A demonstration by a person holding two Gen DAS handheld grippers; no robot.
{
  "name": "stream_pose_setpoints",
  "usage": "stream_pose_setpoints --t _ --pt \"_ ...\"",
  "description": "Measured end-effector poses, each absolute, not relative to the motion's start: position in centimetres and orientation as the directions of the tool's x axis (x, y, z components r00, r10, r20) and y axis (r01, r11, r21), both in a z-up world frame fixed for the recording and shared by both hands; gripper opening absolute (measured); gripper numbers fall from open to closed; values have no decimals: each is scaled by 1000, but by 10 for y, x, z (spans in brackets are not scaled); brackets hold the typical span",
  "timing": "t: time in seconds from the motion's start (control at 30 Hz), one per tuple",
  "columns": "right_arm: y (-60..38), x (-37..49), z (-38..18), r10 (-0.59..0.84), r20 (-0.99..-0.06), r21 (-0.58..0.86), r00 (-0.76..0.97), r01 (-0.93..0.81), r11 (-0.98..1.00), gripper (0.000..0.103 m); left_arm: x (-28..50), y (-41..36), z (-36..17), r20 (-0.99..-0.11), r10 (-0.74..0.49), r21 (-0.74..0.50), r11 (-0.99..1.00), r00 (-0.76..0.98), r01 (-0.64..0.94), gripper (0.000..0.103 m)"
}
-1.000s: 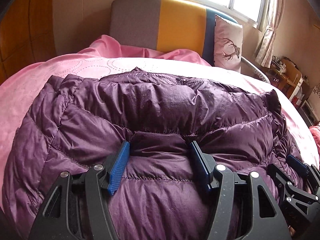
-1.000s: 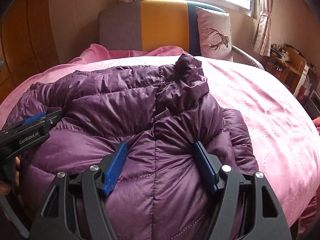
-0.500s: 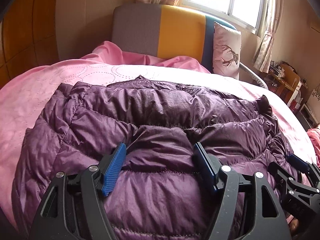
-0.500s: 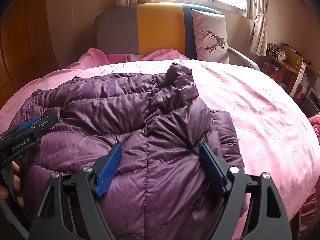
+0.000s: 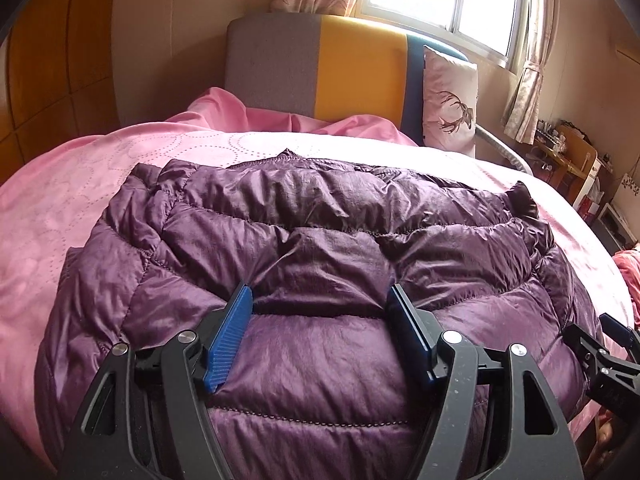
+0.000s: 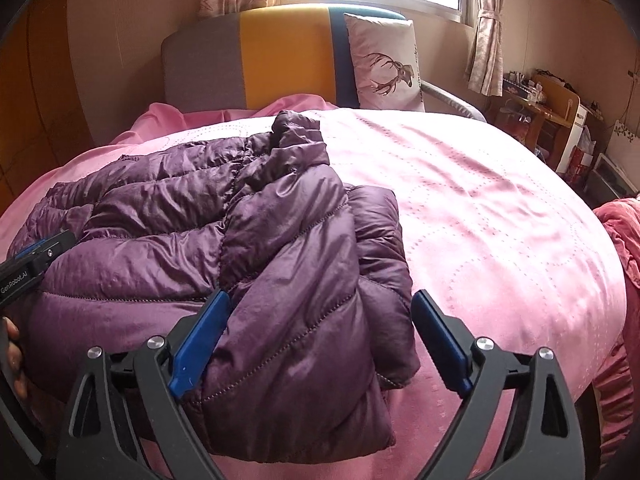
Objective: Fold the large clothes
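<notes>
Both wrist cams sit close over the purple jacket [image 5: 320,248], angled down toward the headboard [image 6: 248,60]; both share them.

The left gripper [image 5: 320,336] and the right gripper [image 6: 320,340] look alike: black triangular cut-out frames, round silver screws at the pivots, ribbed blue pads [image 5: 230,344] on the fingers (white "GenRobot.AI" lettering marks the left one's side).

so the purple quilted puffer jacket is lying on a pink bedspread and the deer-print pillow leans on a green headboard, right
Not green: the headboard is grey, yellow and dark blue, as the right wrist view shows. The purple quilted puffer jacket does lie on the pink bedspread, and the deer-print pillow leans there.
</notes>
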State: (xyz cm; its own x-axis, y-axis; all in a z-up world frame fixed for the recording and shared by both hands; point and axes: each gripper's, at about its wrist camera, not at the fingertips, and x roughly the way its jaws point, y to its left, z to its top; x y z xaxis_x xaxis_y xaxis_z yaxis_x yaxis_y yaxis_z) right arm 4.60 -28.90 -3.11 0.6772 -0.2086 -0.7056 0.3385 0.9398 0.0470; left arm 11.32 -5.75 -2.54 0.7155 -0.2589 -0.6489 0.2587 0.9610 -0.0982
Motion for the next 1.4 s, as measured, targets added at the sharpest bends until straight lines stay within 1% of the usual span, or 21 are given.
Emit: stream_pose_setpoints --t 0.1,0.2,0.27,0.4,0.5,0.6,0.67,0.83,0.9,1.0,1.07,1.1,1.17,1.27,1.37,1.4 --pt "-298 39 -31 -190 -714 87 674 355 931 95 114 -54 -25 -649 -259 -103 962 715 254 69" --pt "-310 32 -33 -138 -726 162 673 363 918 96 112 -52 -23 -647 -257 -100 962 718 254 69" --pt "-320 28 -36 -80 -731 234 677 359 903 98 111 -50 -22 -648 -259 -102 961 717 255 69" --pt "-343 20 -46 83 -720 426 689 344 837 98 108 -40 -19 -648 -253 -99 963 718 250 69" --pt "-351 16 -53 159 -697 510 700 328 795 99 107 -28 -14 -646 -247 -104 966 722 238 69" --pt "-351 13 -55 208 -673 557 710 301 774 100 105 -14 -10 -643 -240 -106 968 727 226 69" --pt "-352 12 -55 223 -666 572 712 295 766 101 103 -5 -8 -647 -260 -129 964 717 234 69" --pt "-352 13 -57 281 -630 626 724 260 736 101 100 -12 -13 -660 -305 -137 947 686 289 69" --pt "-354 16 -56 303 -622 635 722 240 734 99 101 -20 -19 -668 -302 -118 945 680 304 69" --pt "-350 21 -55 329 -611 644 720 210 736 87 104 -25 -29 -683 -302 -115 944 665 310 69" --pt "-348 25 -56 372 -593 671 714 184 718 68 104 -27 -32 -689 -299 -110 944 661 312 69" --pt "-346 26 -56 387 -584 683 713 175 709 64 105 -28 -34 -691 -300 -112 943 658 312 69" --pt "-345 23 -52 408 -567 702 716 160 694 45 106 -29 -35 -694 -306 -123 942 652 312 69" --pt "-342 21 -34 419 -545 709 726 132 693 32 108 -30 -37 -698 -323 -145 938 639 316 68" --pt "-333 15 -5 413 -524 689 745 86 719 28 110 -30 -39 -700 -343 -164 931 627 327 65" --pt "-329 14 6 411 -513 681 753 66 729 28 111 -30 -40 -699 -355 -175 927 621 333 62"
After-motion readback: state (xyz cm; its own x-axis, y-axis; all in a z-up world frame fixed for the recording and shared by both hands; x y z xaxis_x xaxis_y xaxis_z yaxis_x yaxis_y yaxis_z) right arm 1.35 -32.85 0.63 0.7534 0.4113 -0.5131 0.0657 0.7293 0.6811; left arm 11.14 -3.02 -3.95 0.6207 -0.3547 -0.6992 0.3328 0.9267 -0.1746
